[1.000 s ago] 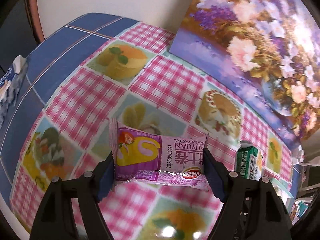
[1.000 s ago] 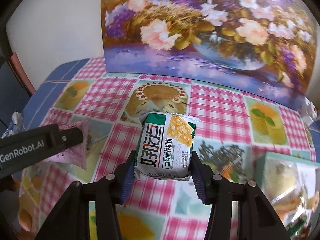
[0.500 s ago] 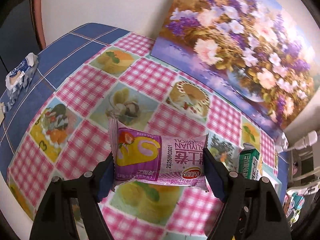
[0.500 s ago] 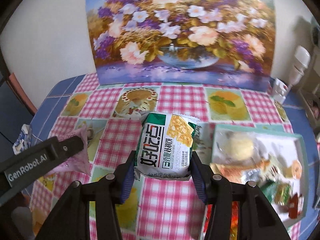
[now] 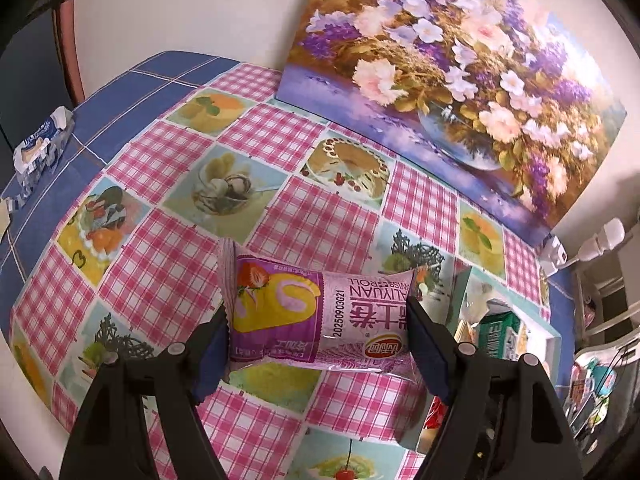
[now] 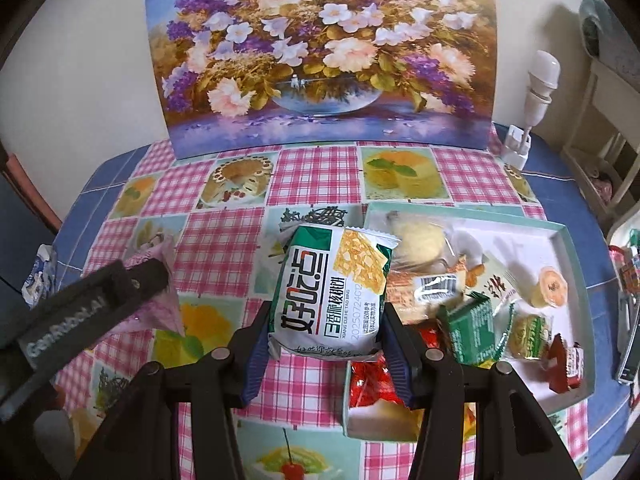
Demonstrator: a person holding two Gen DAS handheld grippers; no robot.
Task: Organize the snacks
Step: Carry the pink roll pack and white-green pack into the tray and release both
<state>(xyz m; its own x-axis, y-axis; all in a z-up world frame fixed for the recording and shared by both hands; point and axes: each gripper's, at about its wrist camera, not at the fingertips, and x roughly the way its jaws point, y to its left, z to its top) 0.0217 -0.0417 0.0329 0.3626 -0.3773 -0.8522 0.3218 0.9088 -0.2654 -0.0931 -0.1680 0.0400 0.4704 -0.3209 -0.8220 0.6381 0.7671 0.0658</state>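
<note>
Fingers of left gripper point(image 5: 318, 334) clamped on pink plastic Swiss-roll packet point(image 5: 316, 316), those of right gripper point(image 6: 326, 340) clamped on green-and-white plastic biscuit packet point(image 6: 332, 294), both held above checked tablecloth point(image 6: 224, 236), beside shallow pale-green snack tray point(image 6: 580, 280).

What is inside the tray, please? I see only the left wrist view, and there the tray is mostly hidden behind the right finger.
Observer: The tray already holds several wrapped snacks, among them a green box and a small orange cup.
Operator: What does the right hand-held gripper carry?
Observer: The right hand-held gripper is shut on a green and white biscuit packet, beside the tray's left edge.
Operator: Anything right of the tray?
Observer: Yes, a white plug-in lamp stands beyond it, near the painting.
</note>
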